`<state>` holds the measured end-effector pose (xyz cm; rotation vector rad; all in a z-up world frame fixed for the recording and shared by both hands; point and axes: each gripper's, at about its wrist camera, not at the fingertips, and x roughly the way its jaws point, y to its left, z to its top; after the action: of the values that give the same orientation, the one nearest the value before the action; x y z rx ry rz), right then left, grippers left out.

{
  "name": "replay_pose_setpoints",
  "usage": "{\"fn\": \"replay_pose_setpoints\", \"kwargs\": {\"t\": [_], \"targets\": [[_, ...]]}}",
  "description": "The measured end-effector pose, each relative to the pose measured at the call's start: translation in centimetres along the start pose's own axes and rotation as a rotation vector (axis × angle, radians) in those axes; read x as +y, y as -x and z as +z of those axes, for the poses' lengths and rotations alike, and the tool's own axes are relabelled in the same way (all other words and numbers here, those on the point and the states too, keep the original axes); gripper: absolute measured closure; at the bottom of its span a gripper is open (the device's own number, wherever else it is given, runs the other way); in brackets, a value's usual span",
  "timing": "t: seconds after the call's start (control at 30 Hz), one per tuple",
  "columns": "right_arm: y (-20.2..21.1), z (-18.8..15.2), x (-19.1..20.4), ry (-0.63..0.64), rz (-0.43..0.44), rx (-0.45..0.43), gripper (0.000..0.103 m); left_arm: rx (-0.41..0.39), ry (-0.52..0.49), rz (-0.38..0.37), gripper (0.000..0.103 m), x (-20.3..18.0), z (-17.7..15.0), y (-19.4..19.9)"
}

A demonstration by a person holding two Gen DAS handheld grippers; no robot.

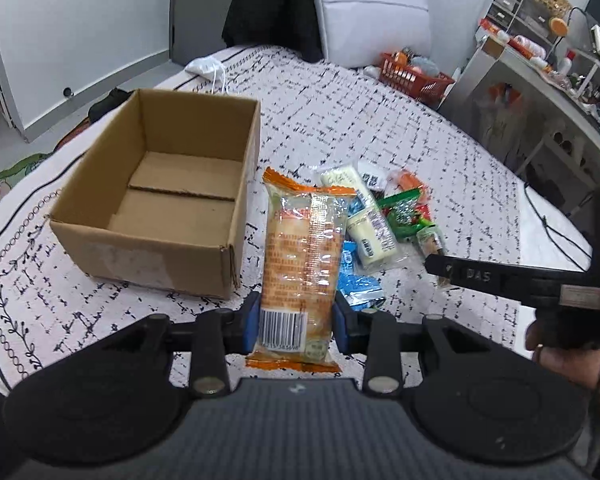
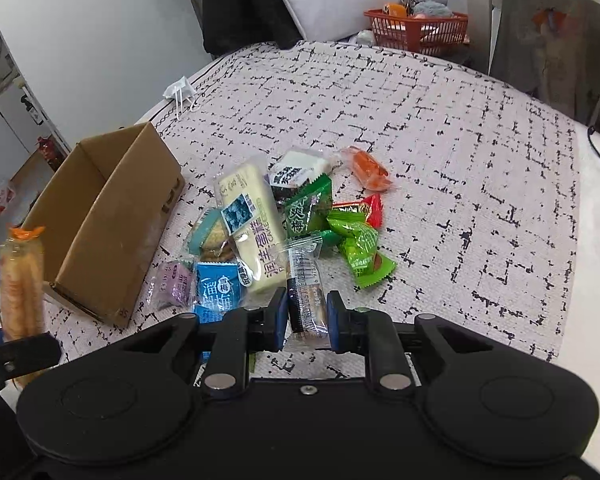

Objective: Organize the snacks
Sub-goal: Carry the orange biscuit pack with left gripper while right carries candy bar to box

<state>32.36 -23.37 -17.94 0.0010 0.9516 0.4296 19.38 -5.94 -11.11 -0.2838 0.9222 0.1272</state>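
Observation:
My left gripper (image 1: 296, 322) is shut on a long orange-edged pastry packet (image 1: 302, 256), held upright just right of the open, empty cardboard box (image 1: 160, 196). That packet also shows at the left of the right wrist view (image 2: 22, 284), beside the box (image 2: 100, 220). My right gripper (image 2: 307, 316) is shut on a small clear-wrapped dark snack bar (image 2: 305, 292) at the near edge of the snack pile. The pile holds a cream cake packet (image 2: 252, 216), green packets (image 2: 356, 248), a blue packet (image 2: 218, 290) and an orange one (image 2: 368, 170).
Everything lies on a bed with a white black-patterned cover (image 2: 460, 160). A red basket (image 2: 418, 30) and a large pillow (image 1: 374, 8) are at the far end. A cluttered desk (image 1: 548, 76) stands to the right. A white pouch (image 1: 206, 67) lies beyond the box.

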Motion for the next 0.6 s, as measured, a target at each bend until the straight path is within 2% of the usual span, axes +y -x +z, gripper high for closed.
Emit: {"fn": "replay_pose_setpoints", "kwargs": {"t": [0.6], "targets": [[4.0,0.7,6.6,0.05,0.053,-0.162,0.083,-0.098,0.028,0.065,0.067,4.0,0.7,5.8]]}}
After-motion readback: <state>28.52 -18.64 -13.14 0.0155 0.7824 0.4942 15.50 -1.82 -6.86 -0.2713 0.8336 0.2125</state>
